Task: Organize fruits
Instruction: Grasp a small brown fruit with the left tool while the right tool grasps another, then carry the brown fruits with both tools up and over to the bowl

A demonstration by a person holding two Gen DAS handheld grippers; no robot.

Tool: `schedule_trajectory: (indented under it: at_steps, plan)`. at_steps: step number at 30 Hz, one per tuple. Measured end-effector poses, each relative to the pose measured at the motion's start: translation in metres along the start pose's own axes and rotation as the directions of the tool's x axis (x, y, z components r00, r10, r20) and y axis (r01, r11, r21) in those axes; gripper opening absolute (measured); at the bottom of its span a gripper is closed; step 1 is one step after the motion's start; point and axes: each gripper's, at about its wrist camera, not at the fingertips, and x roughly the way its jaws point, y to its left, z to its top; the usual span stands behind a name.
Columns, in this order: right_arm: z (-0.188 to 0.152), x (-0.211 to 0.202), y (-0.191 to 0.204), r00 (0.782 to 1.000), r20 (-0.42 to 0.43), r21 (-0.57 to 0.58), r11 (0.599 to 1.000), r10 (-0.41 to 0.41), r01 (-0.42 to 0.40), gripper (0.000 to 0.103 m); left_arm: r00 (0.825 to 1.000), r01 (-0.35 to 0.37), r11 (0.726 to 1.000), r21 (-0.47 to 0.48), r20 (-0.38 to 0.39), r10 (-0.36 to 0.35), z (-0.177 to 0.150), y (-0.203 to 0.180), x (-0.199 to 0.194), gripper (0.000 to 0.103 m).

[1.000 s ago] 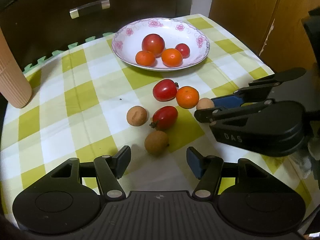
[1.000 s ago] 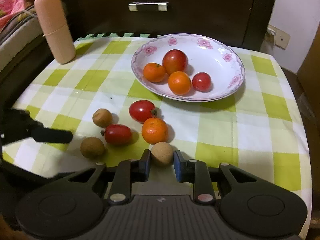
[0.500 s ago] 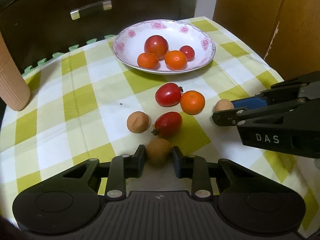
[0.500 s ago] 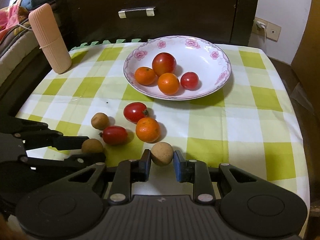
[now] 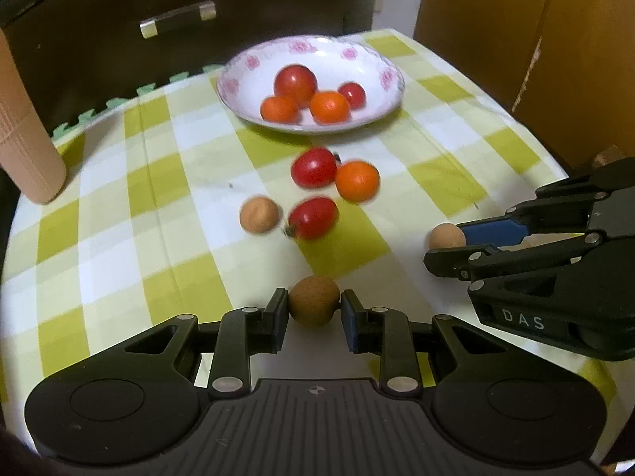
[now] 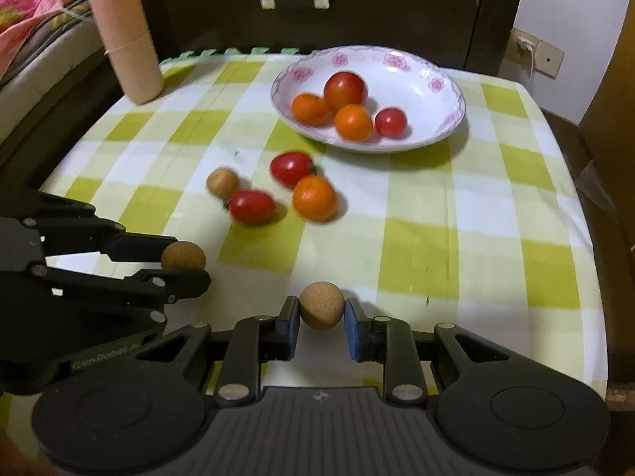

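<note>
Each gripper is clamping a brown fruit: left gripper [image 5: 314,308] pinching the darker longan [image 5: 314,300], right gripper [image 6: 321,315] squeezing the paler longan [image 6: 321,305].

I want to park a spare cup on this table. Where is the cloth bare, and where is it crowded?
Bare: the checked cloth right of the flowered white plate and loose round orange fruit, and between the ribbed pink cylinder and small brown fruit. Crowded: plate to near edge, where the left tool and right tool each grip a brown fruit.
</note>
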Motion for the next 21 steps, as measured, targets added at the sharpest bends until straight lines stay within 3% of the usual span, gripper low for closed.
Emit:
schedule_trajectory:
  at_steps: [7, 13, 15, 17, 21]
  plan:
    - [-0.024, -0.007, 0.009, 1.000, -0.022, -0.017, 1.000, 0.013, -0.013, 0.024, 1.000, 0.007, 1.000, 0.018, -0.031, -0.007, -0.017, -0.011, -0.003, 0.036]
    - [-0.026, -0.008, 0.008, 1.000, -0.014, -0.016, 1.000, 0.022, -0.023, 0.024, 1.000, 0.002, 0.999, 0.033, -0.027, -0.001, -0.019, -0.013, -0.004, 0.039]
    - [-0.026, -0.008, 0.006, 0.999, -0.013, -0.017, 0.999, 0.031, -0.031, 0.026, 1.000, -0.006, 0.999, 0.041, -0.024, 0.007, -0.019, -0.014, -0.004, 0.043]
    - [-0.026, -0.008, 0.006, 0.999, -0.012, -0.020, 0.999, 0.038, -0.039, 0.027, 1.000, -0.006, 0.999, 0.047, -0.026, 0.008, -0.020, -0.015, -0.003, 0.056]
    - [-0.026, -0.007, 0.003, 1.000, -0.013, -0.027, 0.999, 0.027, -0.028, 0.037, 1.000, -0.011, 0.998, 0.062, -0.026, 0.012, -0.020, -0.016, -0.003, 0.062]
